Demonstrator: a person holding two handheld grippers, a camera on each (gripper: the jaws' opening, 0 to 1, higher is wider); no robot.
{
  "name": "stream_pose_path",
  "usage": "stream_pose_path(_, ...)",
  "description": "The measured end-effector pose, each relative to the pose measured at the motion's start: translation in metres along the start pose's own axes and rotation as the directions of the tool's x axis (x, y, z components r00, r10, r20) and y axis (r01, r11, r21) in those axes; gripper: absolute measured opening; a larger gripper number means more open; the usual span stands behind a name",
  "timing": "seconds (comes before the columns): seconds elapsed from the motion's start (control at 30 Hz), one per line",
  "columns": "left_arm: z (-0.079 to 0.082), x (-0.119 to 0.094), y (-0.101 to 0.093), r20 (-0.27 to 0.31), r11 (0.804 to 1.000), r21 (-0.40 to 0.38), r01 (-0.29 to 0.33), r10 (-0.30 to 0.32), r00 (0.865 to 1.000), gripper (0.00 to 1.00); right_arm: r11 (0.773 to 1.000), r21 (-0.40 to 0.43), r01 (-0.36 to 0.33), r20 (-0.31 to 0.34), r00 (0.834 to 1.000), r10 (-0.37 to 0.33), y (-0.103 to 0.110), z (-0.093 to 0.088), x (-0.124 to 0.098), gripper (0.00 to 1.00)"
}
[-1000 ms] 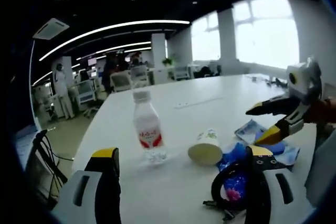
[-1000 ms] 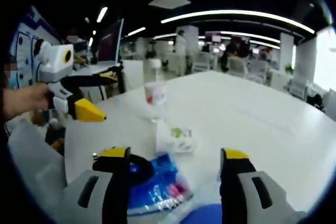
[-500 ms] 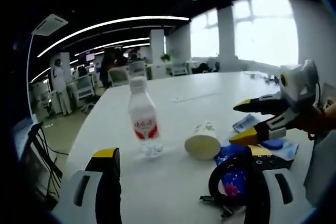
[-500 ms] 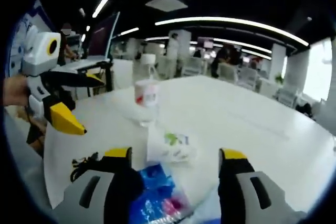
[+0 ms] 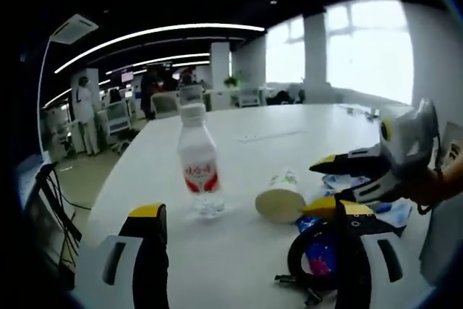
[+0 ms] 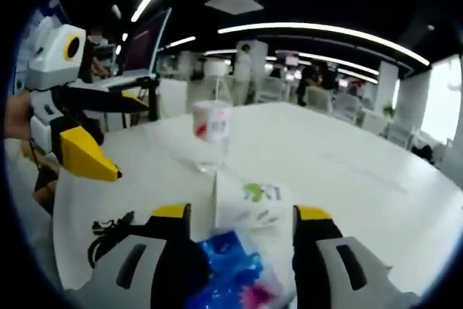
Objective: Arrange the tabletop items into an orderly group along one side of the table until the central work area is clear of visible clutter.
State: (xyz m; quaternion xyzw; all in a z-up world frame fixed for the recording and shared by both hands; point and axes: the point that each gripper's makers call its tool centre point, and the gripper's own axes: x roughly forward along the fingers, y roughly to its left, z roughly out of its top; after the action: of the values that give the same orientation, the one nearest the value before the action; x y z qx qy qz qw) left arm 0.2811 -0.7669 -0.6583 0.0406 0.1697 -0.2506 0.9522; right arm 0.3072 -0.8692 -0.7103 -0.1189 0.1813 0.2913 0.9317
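On the white table (image 5: 239, 251) a water bottle (image 5: 198, 161) stands upright, and just beside it a paper cup (image 5: 279, 197) lies on its side, mouth toward the left gripper view. A blue packet (image 6: 233, 280) and a black cable coil (image 5: 318, 258) lie near the cup. The left gripper (image 5: 249, 215) is spread wide, holding nothing, its jaws flanking bare table before the bottle. The right gripper (image 6: 242, 213) is also parted and empty, its jaws either side of the packet, the cup just ahead.
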Motion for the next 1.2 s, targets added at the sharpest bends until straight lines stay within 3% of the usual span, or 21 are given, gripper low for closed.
stream_pose_path(0.43,-0.001,-0.001,-0.007,0.006,1.0,-0.015,0.027,-0.026,1.0,0.95,0.997,0.013,0.07,-0.007,0.998,-0.069,0.0,-0.003,0.012,0.38)
stream_pose_path(0.53,0.004,0.0,-0.014,0.039,0.997,-0.06,0.058,-0.055,0.998,0.95,0.997,0.001,0.073,-0.01,0.997,-0.073,0.0,-0.003,0.013,0.31)
stream_pose_path(0.6,0.004,0.0,-0.014,0.036,0.997,-0.055,0.059,-0.057,0.998,0.95,0.996,-0.038,0.084,-0.01,0.996,-0.084,-0.001,-0.003,0.013,0.27)
stream_pose_path(0.8,0.007,0.001,-0.018,0.058,0.996,-0.063,0.068,-0.064,0.996,0.96,0.996,-0.03,0.084,-0.014,0.996,-0.085,-0.003,-0.001,0.008,0.14)
stream_pose_path(1.2,0.006,0.003,-0.024,0.053,0.996,-0.057,0.073,-0.07,0.996,0.97,0.991,-0.071,0.115,-0.012,0.993,-0.116,-0.014,0.004,0.001,0.02)
